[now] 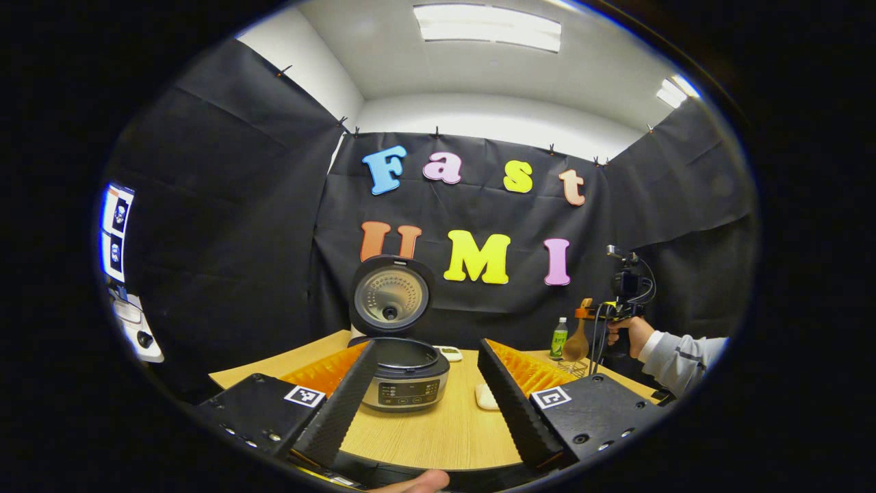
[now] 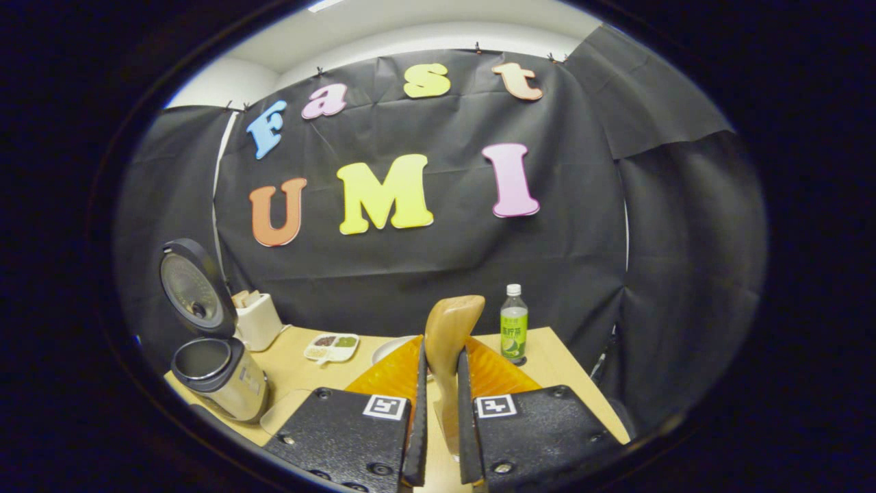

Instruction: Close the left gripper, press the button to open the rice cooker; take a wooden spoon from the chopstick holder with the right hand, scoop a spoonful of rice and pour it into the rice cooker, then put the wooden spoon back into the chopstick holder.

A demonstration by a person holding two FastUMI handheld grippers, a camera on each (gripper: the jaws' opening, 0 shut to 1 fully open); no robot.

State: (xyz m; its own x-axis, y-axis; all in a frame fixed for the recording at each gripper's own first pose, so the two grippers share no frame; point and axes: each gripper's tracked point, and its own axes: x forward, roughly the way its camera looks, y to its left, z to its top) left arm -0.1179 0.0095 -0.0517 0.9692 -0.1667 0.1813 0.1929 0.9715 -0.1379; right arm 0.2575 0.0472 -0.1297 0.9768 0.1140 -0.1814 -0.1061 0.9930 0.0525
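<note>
Your left gripper [image 1: 426,400] hovers with its fingers spread apart, gripping nothing, aimed at the rice cooker [image 1: 404,375] on the table [image 1: 438,431]. The cooker's lid [image 1: 391,296] stands upright and open. Your right gripper [image 2: 438,404] has its fingers clamped on the wooden spoon [image 2: 448,342], bowl end up, raised above the table. In the left gripper view the spoon is off to the right beside a green bottle [image 1: 559,338], above a wire chopstick holder [image 1: 573,368].
</note>
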